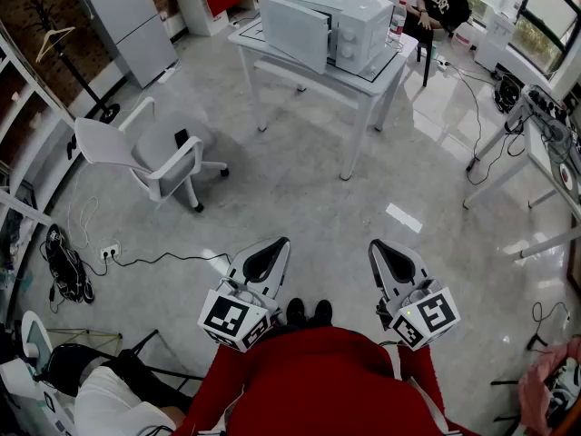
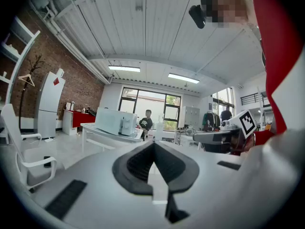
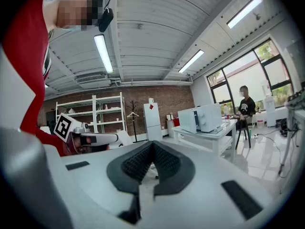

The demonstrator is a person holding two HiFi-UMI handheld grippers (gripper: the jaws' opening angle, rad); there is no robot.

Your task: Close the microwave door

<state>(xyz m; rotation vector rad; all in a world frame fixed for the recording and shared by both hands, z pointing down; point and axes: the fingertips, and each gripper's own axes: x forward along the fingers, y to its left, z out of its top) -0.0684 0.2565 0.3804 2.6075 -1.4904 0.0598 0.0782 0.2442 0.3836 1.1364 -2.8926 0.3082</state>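
Note:
A white microwave [image 1: 349,21] stands on a white table [image 1: 368,78] far ahead across the floor. Its door [image 1: 295,33] hangs swung open toward me on its left side. The microwave also shows small in the left gripper view [image 2: 116,121] and in the right gripper view [image 3: 204,118]. Both grippers are held low near my body, well short of the table. My left gripper [image 1: 283,242] is shut with nothing in it, its black pads meeting at the tip [image 2: 153,144]. My right gripper [image 1: 374,245] is also shut and empty [image 3: 152,144].
A white office chair [image 1: 145,157] stands left of the path to the table. A white fridge [image 1: 127,21] and a coat rack [image 1: 54,39] line the brick wall. A seated person [image 1: 445,7] is behind the table. Desks with gear [image 1: 545,125] and floor cables lie on the right.

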